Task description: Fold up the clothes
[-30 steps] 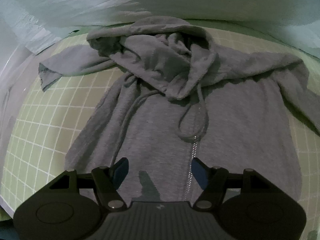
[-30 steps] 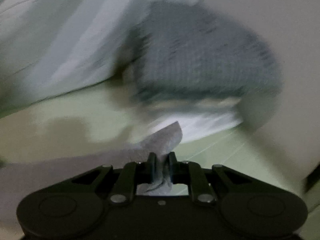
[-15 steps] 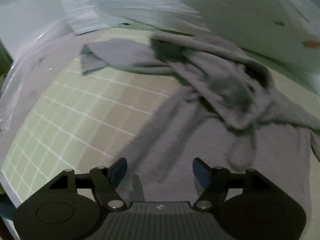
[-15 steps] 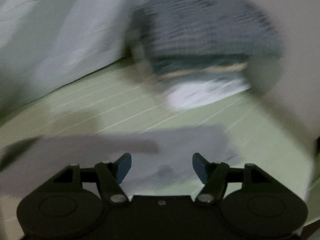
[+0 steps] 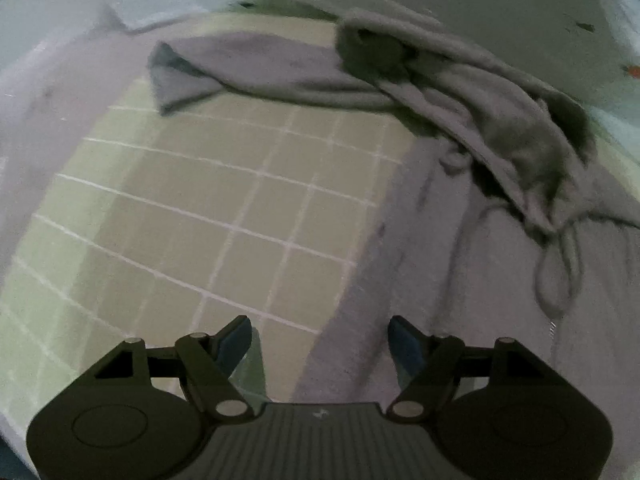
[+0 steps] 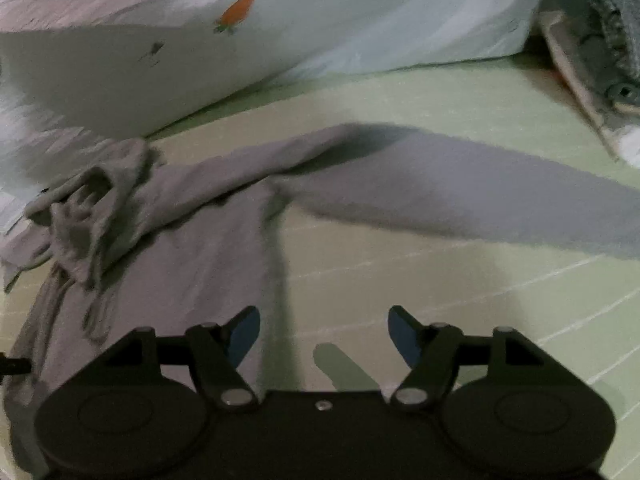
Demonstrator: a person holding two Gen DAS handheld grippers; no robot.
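Both grippers, left gripper (image 5: pixel 320 344) and right gripper (image 6: pixel 324 332), hang empty with fingers apart over the grey hoodie (image 6: pixel 192 240), so each should pinch its side edge toward six o'clock before folding inward.

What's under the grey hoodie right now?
The grey hoodie lies on a green grid-checked sheet, which shows around its sleeves. Whatever lies beneath the body itself is covered.
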